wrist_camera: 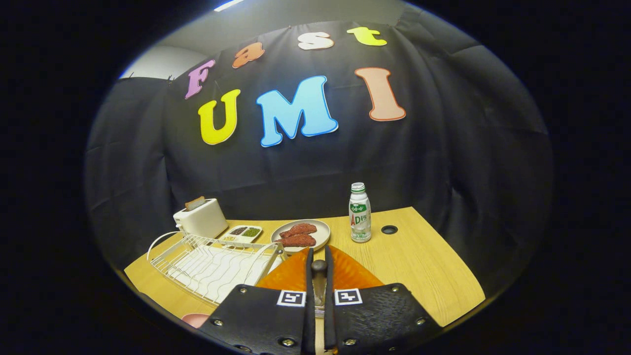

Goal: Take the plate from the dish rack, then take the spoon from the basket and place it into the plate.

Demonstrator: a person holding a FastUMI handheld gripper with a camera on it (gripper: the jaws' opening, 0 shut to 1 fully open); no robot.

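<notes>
Two fingers of the claw (319, 276) are drawn in narrow on the handle of a spoon (319, 278), whose dark rounded end sticks up between them. Just beneath and ahead of the fingers lies an orange plate (345, 270) on the wooden surface (419, 256), so the spoon hangs right above its goal.

The grip looks thin: a smooth handle pinched between two flat pads could swivel or slip if the claw tilts. Letting go from too high could make the spoon bounce off the plate's rim onto the surface.

The white wire dish rack (212, 264) sits just beside the plate, and a second plate with reddish food (300, 235) lies just beyond it, so a sideways drift could land the spoon in the wrong place. The bottle (360, 213) stands farther off and is less at risk.
</notes>
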